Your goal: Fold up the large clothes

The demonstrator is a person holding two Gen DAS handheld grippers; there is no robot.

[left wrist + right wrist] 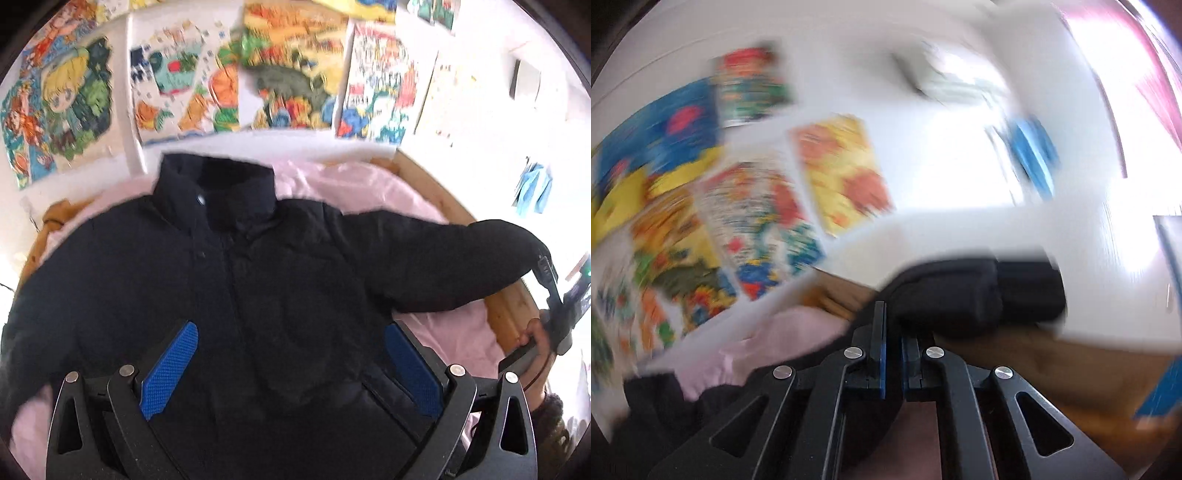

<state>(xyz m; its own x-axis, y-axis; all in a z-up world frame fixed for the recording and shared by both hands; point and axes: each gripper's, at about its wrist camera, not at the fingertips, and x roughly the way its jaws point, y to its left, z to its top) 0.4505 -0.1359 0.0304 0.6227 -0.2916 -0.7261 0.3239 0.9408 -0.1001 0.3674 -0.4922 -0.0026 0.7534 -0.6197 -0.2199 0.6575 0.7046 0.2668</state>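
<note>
A large dark navy puffer jacket (258,277) lies front up on a pink sheet, its collar toward the wall. My left gripper (291,328) hovers open over the jacket's lower front, its blue pads (170,365) wide apart with nothing between them. The jacket's right-hand sleeve (443,258) stretches out to the side and is lifted at the cuff. There my right gripper (546,269) is clamped on it, with a person's hand (535,332) on its handle. In the blurred right wrist view, my right gripper (892,325) is shut on the dark sleeve cuff (979,295).
The pink sheet (351,184) covers a bed with a wooden frame (509,317) curving round the right side. Colourful posters (288,74) hang on the white wall behind. The same wooden frame (1034,369) and posters (757,221) show in the right wrist view.
</note>
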